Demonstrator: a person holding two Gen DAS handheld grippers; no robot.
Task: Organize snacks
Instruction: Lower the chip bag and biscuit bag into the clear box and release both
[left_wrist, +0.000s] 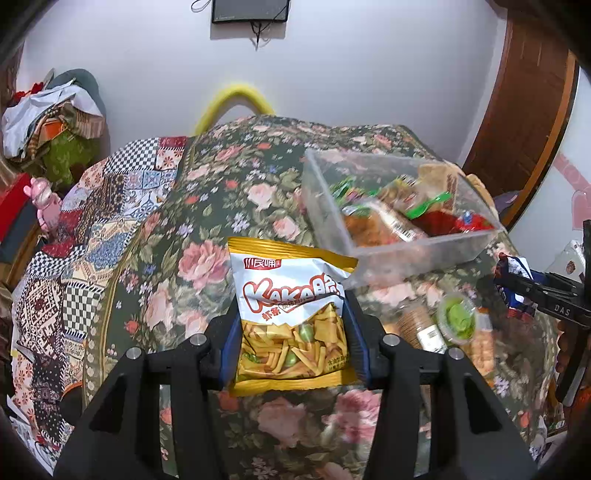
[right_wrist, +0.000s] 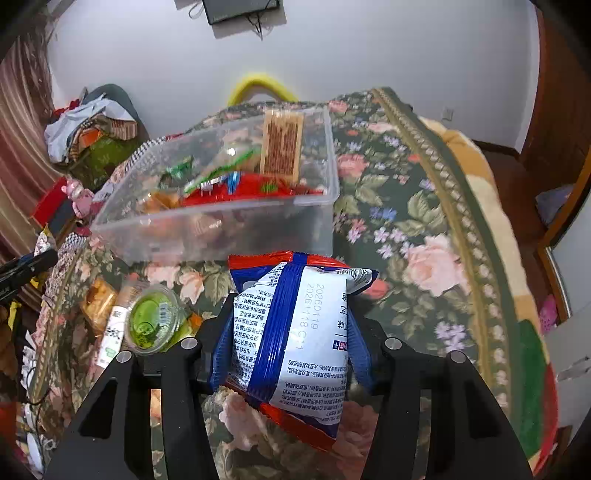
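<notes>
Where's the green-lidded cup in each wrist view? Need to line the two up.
Left wrist: green-lidded cup sits right of centre, on the floral blanket, below the clear plastic bin.
Right wrist: green-lidded cup sits lower left, below and left of the bin, beside the gripper's left arm.
Shared landmark: the clear plastic bin of snacks; also the yellow hoop behind the bed.

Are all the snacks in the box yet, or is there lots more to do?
Partly done. Several snacks already lie in the clear box. In hand: the left gripper holds a yellow chip bag, and the right gripper holds a blue and white packet. Left on the flowery blanket: a green jelly cup and a few packets beside it.
</notes>
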